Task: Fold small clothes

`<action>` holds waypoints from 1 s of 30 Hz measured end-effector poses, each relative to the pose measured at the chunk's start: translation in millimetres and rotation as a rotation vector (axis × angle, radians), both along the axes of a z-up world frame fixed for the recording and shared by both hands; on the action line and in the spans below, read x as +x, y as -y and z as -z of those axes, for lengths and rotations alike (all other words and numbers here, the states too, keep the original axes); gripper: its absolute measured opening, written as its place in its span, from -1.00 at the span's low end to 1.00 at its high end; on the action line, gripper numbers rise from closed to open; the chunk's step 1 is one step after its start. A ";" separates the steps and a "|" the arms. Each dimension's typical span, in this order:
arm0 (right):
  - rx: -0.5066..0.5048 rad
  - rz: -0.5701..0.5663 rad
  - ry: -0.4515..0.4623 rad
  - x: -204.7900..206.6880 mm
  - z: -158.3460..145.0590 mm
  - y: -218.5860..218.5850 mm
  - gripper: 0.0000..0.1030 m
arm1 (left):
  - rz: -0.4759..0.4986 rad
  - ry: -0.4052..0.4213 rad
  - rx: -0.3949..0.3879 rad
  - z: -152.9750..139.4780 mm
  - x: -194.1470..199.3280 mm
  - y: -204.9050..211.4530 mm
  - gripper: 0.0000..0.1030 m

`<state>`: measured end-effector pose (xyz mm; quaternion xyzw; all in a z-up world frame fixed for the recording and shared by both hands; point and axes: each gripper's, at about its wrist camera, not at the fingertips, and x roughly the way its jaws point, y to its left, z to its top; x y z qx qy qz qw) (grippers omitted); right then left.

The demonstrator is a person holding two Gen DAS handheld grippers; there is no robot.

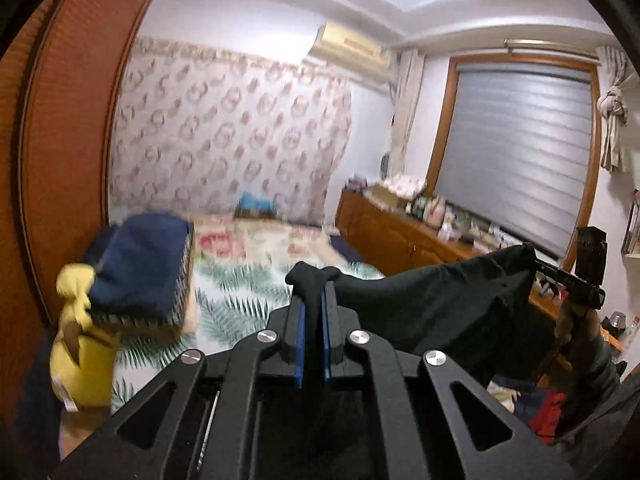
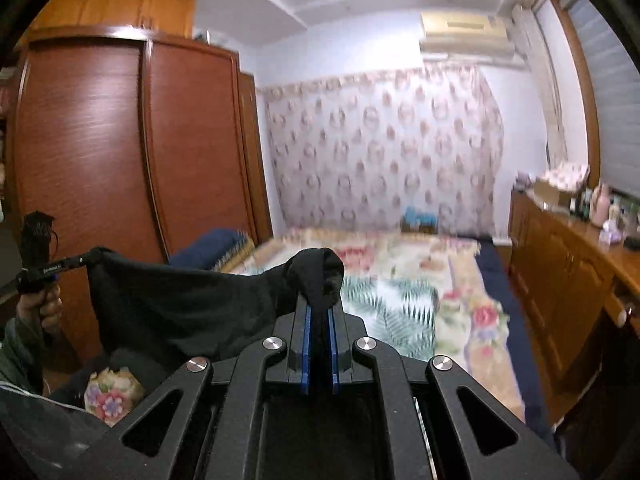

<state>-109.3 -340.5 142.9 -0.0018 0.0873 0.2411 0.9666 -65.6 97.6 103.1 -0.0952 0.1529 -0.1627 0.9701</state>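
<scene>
Both grippers clenched on the same black garment (image 1: 452,312), one corner each, cloth strung in the air between them above the bed (image 1: 256,280).

Left gripper (image 1: 315,280): blue pads pinched tight, a knob of black fabric bunched over the tips, centre of left wrist view. Right gripper (image 2: 319,292): same story, a wad of fabric humped over the tips, centre of right wrist view. Each shows in the other's view: right gripper at the right edge of the left view, left gripper at the left edge of the right view, held by a hand (image 2: 42,304).

Handling, my read:
- Light, limp knit. Sags into a shallow belly between the corners, no stiffness at all.
- Matte, slightly fuzzy, not slippery; pads should hold fine on a bunched corner.
- Not fragile. Risk is a corner slipping out if pulled too taut, or the lower edge folding on itself when laid down.
- Best hold: top corners or hem ends, as now; keeps the edge straight for a clean fold.

Surroundings: bedspread with a soft leaf and flower print, lower centre. Folded navy blanket (image 1: 148,264) on the left of the bed, yellow plush toy (image 1: 80,344) lower left. Glossy wooden wardrobe (image 2: 120,160) left, wooden dresser (image 2: 568,280) right.
</scene>
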 end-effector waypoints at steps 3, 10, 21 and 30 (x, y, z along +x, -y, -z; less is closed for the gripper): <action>-0.002 0.004 0.058 -11.1 -22.2 6.0 -0.87 | -0.018 0.061 0.027 -26.1 0.5 -1.6 -0.86; 0.004 0.053 0.152 18.8 -64.0 1.5 -0.87 | -0.100 0.151 0.107 -72.3 59.6 -0.9 -0.86; -0.245 0.224 -0.170 255.7 -9.3 -73.8 -0.68 | -0.179 -0.175 0.268 20.4 297.8 -8.9 -0.65; -0.299 0.254 -0.449 316.5 86.5 -75.7 -0.18 | -0.135 -0.372 0.264 110.1 286.9 -33.4 -0.05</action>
